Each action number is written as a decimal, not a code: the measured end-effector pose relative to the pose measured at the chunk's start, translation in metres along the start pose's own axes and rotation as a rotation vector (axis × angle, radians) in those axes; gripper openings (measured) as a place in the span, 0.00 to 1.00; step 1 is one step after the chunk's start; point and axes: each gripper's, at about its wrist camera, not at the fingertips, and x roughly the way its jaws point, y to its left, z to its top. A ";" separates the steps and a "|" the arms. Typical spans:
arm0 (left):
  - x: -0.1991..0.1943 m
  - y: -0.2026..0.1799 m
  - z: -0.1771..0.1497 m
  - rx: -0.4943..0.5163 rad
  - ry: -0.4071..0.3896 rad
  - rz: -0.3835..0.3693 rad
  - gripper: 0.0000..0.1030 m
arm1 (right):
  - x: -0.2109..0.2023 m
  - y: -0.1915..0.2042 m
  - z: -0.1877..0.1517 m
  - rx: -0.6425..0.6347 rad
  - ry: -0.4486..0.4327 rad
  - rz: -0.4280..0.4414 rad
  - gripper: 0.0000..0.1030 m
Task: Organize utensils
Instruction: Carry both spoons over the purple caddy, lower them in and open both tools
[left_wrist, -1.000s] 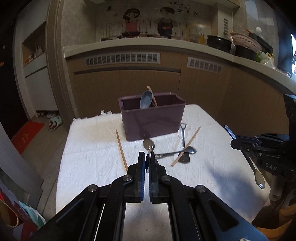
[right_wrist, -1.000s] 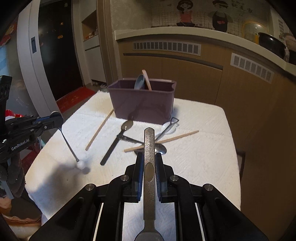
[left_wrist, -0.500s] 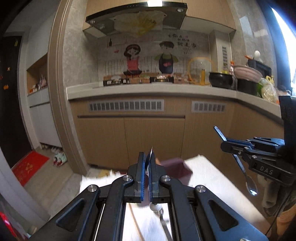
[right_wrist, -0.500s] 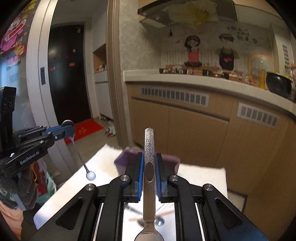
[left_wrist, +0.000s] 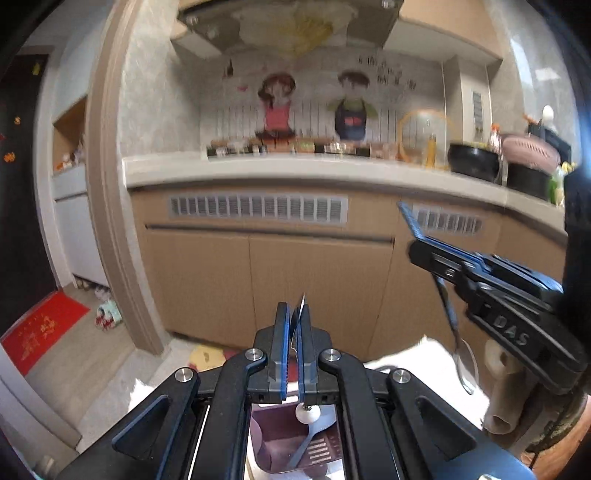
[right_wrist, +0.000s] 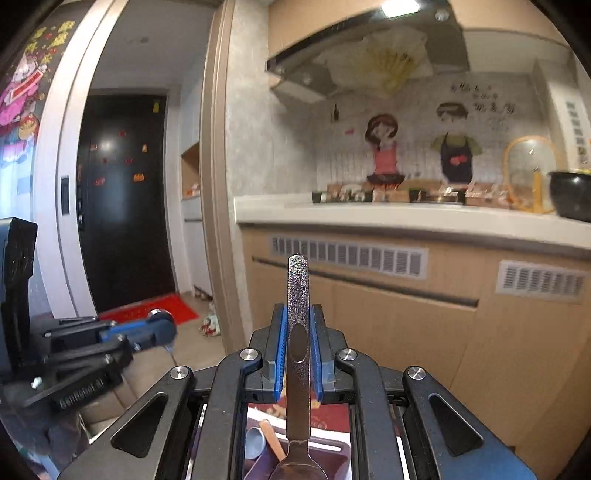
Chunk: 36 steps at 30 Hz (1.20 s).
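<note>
Two grippers (left_wrist: 294, 325) (right_wrist: 298, 325), each holding one spoon (left_wrist: 302, 314) (right_wrist: 297, 332), above one purple bin (left_wrist: 325, 454).

From here I see little of the table (left_wrist: 413, 354): only a strip of its white textured cloth shows low in the left wrist view, partly hidden behind my own gripper frame. On it stands the purple utensil box (left_wrist: 291, 454), open at the top, seen between the finger arms in both views. In the right wrist view its rim (right_wrist: 328, 446) shows pale. Beyond the table's far edge lies grey floor (left_wrist: 110, 354).
</note>
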 end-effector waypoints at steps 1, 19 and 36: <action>0.008 0.003 -0.003 -0.005 0.021 -0.004 0.02 | 0.013 -0.001 -0.005 -0.006 0.021 0.005 0.12; 0.055 0.019 -0.083 -0.052 0.211 0.009 0.02 | 0.069 0.004 -0.106 -0.081 0.156 -0.111 0.12; 0.030 0.032 -0.077 -0.128 0.200 0.008 0.43 | 0.041 -0.015 -0.086 0.030 0.232 0.042 0.12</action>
